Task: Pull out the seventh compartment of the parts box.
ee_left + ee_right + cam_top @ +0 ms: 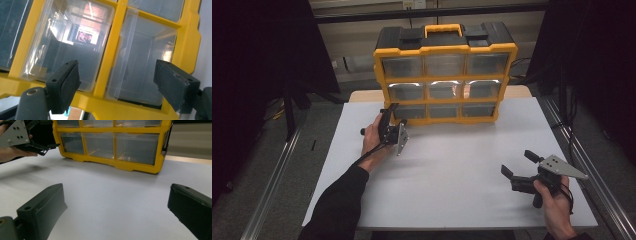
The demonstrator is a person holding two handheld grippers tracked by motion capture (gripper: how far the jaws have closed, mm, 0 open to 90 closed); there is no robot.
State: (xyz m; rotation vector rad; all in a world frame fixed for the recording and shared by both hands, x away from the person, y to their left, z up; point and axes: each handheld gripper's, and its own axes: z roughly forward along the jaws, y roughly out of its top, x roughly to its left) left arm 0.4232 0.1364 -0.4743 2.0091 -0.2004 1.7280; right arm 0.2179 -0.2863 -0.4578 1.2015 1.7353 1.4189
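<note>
**Left gripper lined up on a bottom-row drawer of a yellow organizer**

A yellow and black drawer organizer (445, 75) stands upright at the far middle of a white surface (452, 170). It has a yellow carry handle on top and nine clear plastic drawers in three rows of three. All drawers look pushed in, and none can be seen to hold anything.

The bottom-left drawer (410, 111) is the one being approached. The left gripper (393, 116) is held just in front of the organizer's lower left corner, its fingers (65, 82) spread apart with nothing between them. In the left gripper view, the fingers bracket a drawer front and the yellow divider beside it.

The right gripper (521, 165) rests low over the surface, well apart from the organizer, toward its right and nearer the person. Its fingers (42, 211) are also wide apart and empty.

Likely risks: the clear drawer fronts are smooth, so the fingers could slip off on closing. Closing on the yellow divider instead of the drawer lip would grip the frame. Pulling a drawer with nothing steadying the organizer could drag or tip it forward.

Nothing lies between either gripper and the organizer. Dark curtains hang on both sides of it, beyond the surface.
</note>
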